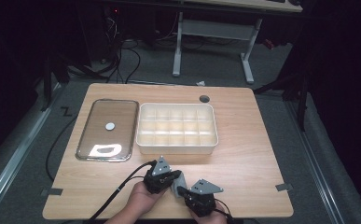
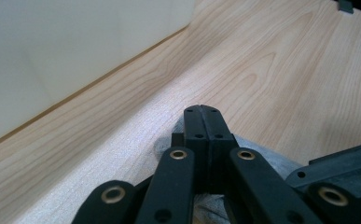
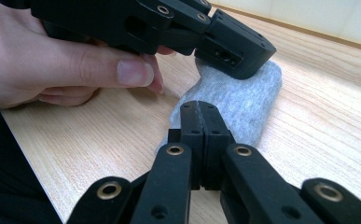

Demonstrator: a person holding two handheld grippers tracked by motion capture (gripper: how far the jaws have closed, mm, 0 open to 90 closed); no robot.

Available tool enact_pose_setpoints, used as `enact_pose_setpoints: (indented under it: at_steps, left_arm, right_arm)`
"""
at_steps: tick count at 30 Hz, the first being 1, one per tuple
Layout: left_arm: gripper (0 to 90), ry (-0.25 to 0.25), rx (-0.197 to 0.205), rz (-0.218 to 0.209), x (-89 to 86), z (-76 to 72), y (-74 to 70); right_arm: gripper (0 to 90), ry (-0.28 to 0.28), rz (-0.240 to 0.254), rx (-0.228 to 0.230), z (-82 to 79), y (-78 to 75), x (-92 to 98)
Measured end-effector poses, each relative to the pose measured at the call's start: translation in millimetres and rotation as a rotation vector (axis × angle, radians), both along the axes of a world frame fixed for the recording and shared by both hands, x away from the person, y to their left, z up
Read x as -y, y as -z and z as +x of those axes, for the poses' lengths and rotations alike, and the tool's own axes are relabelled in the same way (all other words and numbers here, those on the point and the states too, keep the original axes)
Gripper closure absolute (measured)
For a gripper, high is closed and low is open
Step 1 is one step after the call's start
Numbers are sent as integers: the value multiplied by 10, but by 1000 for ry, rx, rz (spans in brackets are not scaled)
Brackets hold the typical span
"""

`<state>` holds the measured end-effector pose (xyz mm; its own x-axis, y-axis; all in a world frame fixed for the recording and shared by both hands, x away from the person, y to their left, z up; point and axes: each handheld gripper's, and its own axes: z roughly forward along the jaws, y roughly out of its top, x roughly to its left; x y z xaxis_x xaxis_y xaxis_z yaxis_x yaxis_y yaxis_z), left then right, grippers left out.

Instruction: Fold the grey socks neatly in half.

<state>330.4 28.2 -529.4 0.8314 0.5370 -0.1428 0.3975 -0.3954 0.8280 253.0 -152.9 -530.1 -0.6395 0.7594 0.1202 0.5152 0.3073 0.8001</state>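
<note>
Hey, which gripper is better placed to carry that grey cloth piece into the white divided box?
Probably left. The left gripper sits over the grey cloth's far end, nearer the white divided box; the right gripper rests shut over its near end, farther from the box.

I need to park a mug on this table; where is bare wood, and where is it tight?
Bare wood lies right of the white divided box and left of the grippers, below the steel tray. It is crowded at the near edge, where both grippers meet over the grey cloth.
</note>
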Motion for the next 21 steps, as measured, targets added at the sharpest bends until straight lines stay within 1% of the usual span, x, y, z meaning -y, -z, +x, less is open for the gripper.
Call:
enact_pose_setpoints:
  at_steps: [3,4,5,7,11,13,16,17,18,19,21]
  left_arm:
    - [900,1,11,-1,-4,-12,4]
    - [900,-3,12,-2,-7,-17,5]
    - [900,-8,16,-5,-12,-24,8]
    - [900,-12,21,-4,-14,-32,8]
    - [900,-13,25,-4,-17,-40,9]
    - [900,-15,26,-7,-21,-43,10]
    - [900,-18,30,-9,-26,-50,10]
    - [900,-18,30,-10,-34,-55,9]
    - [900,-18,30,-10,-34,-55,9]
    - [900,-18,29,-12,-37,-57,8]
    - [900,-21,34,-16,-42,-64,9]
  right_arm:
    - [900,-2,-1,-6,6,-14,2]
    - [900,-3,-6,-1,3,-35,6]
    - [897,8,11,20,-9,-85,35]
    - [849,18,28,26,-2,-121,70]
    - [733,61,73,17,50,-152,148]
    - [642,79,86,-5,84,-145,151]
    - [517,99,99,-61,157,-94,129]
    - [452,110,101,-86,186,-68,116]
    - [428,117,97,-99,203,-52,105]
    - [428,117,97,-99,203,-52,105]
    - [407,120,102,-131,241,-18,95]
